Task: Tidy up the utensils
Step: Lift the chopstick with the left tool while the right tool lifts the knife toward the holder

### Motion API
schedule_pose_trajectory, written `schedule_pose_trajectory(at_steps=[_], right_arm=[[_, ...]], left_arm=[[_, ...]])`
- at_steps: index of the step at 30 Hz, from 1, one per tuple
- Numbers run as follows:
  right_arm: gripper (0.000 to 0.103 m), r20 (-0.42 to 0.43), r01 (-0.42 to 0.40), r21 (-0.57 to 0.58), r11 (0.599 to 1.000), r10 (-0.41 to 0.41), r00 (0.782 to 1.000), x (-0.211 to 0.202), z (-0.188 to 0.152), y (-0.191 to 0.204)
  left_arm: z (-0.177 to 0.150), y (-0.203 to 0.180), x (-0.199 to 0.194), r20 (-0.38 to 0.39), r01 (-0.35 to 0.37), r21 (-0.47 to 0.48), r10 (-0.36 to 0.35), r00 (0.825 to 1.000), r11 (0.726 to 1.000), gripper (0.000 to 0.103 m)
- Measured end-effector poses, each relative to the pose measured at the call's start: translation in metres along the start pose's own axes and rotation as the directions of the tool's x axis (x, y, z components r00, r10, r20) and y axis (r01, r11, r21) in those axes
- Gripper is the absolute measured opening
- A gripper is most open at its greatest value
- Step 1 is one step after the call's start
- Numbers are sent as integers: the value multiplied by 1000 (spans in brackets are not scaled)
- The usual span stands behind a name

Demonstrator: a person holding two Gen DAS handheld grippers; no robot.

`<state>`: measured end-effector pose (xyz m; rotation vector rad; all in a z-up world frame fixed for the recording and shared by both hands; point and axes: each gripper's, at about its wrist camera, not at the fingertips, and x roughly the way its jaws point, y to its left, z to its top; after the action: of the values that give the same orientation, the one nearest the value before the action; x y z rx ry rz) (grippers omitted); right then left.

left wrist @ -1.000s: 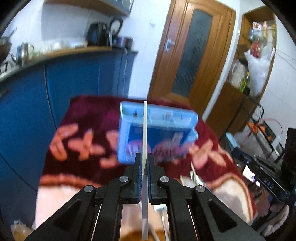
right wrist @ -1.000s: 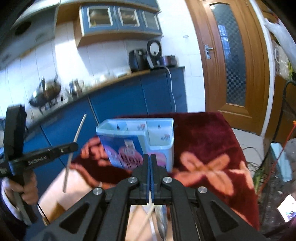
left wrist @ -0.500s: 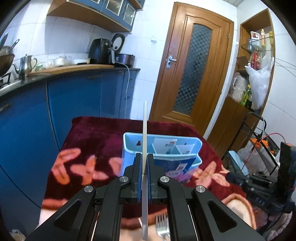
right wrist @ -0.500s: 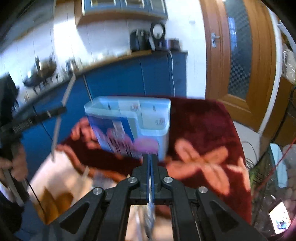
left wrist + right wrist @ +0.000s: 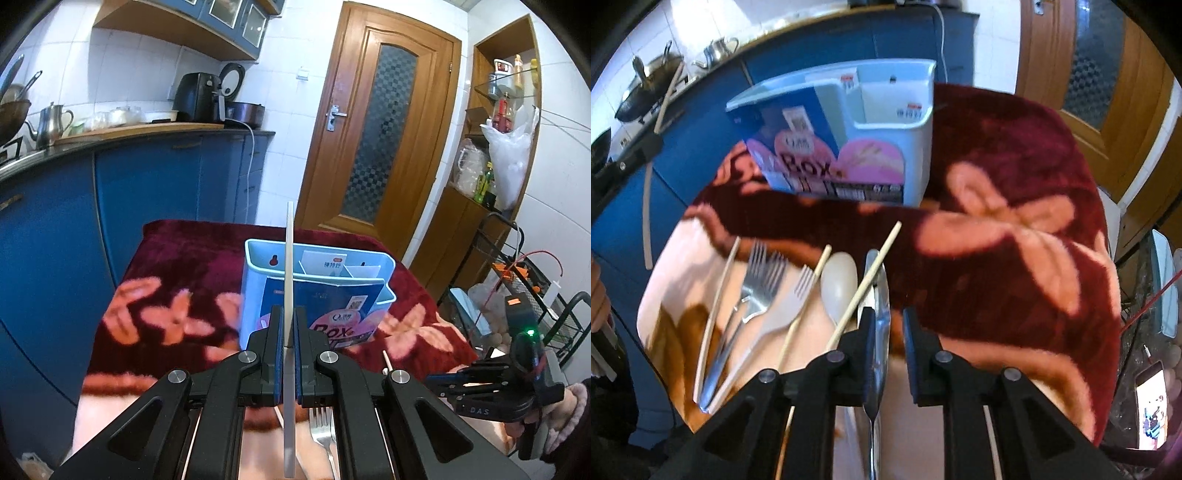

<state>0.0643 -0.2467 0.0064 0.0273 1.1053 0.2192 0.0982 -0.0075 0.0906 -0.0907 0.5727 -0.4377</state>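
My left tool (image 5: 284, 328) is clamped on a pale chopstick (image 5: 289, 266), which stands upright between its closed pads, its tip rising in front of the light blue utensil holder (image 5: 317, 291). That holder stands on the dark red flowered blanket (image 5: 177, 280) covering the tabletop, with a printed card propped against its front. From the right wrist view I see the loose utensils lying near the holder: a chopstick at far left (image 5: 714, 314), two metal forks (image 5: 753, 280), a pale plastic fork (image 5: 790, 306), a second chopstick (image 5: 805, 302), a pale spoon (image 5: 838, 284), and a third chopstick (image 5: 866, 284) lying slantwise. My right tool (image 5: 888, 325) has its pads parted, and a metal utensil (image 5: 877, 317) lies in the gap, close against the left pad; I cannot tell if it touches.
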Motion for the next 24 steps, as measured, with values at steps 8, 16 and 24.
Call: schedule_pose_trajectory(at_steps=[8, 16, 24], right_arm=[[17, -103, -22, -22, 1000, 20, 994, 22, 13, 1], [6, -92, 16, -51, 999, -20, 996, 20, 15, 6], [2, 150, 214, -111, 971, -196, 969, -23, 19, 27]], left_arm=[[-5, 2, 4, -19, 10, -8, -10, 1000, 1000, 5], [-6, 2, 4, -24, 5, -9, -5, 1000, 1000, 5], [-2, -1, 7, -8, 10, -17, -11, 1000, 1000, 5]])
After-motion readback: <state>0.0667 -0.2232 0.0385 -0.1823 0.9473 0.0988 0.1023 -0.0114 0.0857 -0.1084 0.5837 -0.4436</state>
